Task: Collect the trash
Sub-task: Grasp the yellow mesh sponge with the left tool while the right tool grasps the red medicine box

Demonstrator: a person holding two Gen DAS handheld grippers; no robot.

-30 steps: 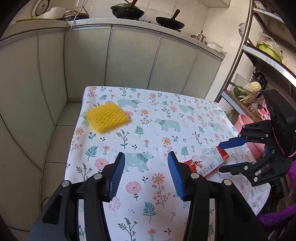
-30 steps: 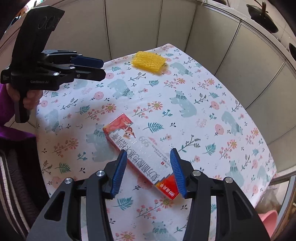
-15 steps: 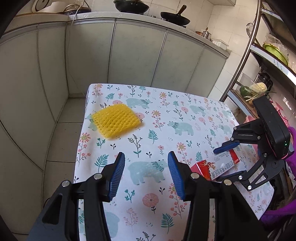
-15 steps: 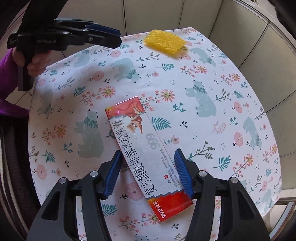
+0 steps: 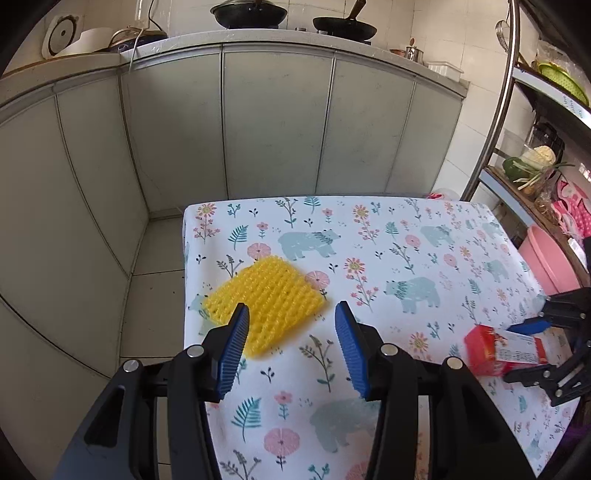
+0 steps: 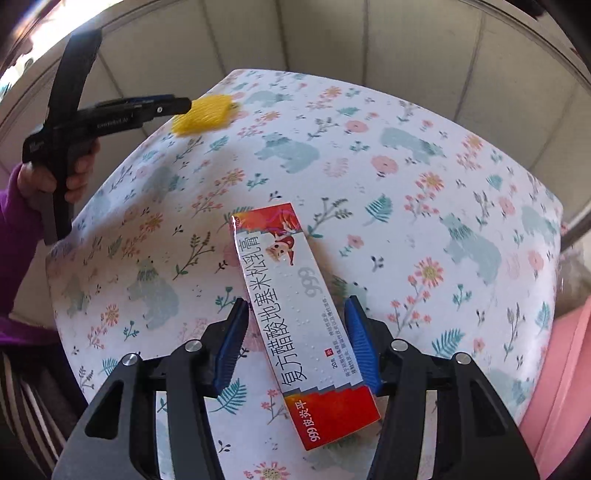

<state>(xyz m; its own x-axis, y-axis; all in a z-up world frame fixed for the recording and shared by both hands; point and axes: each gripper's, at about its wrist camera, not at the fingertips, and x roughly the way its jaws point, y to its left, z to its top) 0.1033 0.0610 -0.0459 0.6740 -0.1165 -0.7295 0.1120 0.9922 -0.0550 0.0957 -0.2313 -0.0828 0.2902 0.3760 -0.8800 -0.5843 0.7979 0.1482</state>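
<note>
Two pieces of trash lie on the table (image 5: 424, 236), which is covered by a cloth printed with bears and flowers.

Left wrist view: the left gripper (image 5: 291, 317) hangs over the near-left part of the table with its jaws wide apart and nothing between the pads. A yellow foam net (image 5: 264, 295) lies flat near the table's left edge, just beyond the fingertips; its near corner shows in the gap between the jaws. At the right edge of the view, the right gripper (image 5: 524, 349) straddles a red and white box (image 5: 498, 350). A pink tub (image 5: 550, 262) stands beside the table on the right; its contents cannot be seen from here. On the counter behind the table sit a wok (image 5: 249, 13) and a frying pan (image 5: 345, 26); what they hold is not visible.

Right wrist view: the right gripper (image 6: 295, 325) is lowered over the box (image 6: 295, 295), which lies flat on the cloth, running lengthwise between the two blue pads. The jaws stand at medium width and have just been closing. The right pad is at the box's edge; a strip of cloth shows between the left pad and the box, so the box is not clamped. At upper left, a hand (image 6: 74, 166) in a purple sleeve holds the left gripper (image 6: 184, 105), its tips over the foam net (image 6: 203, 114). The rim of the pink tub (image 6: 565, 369) shows at lower right.
</note>
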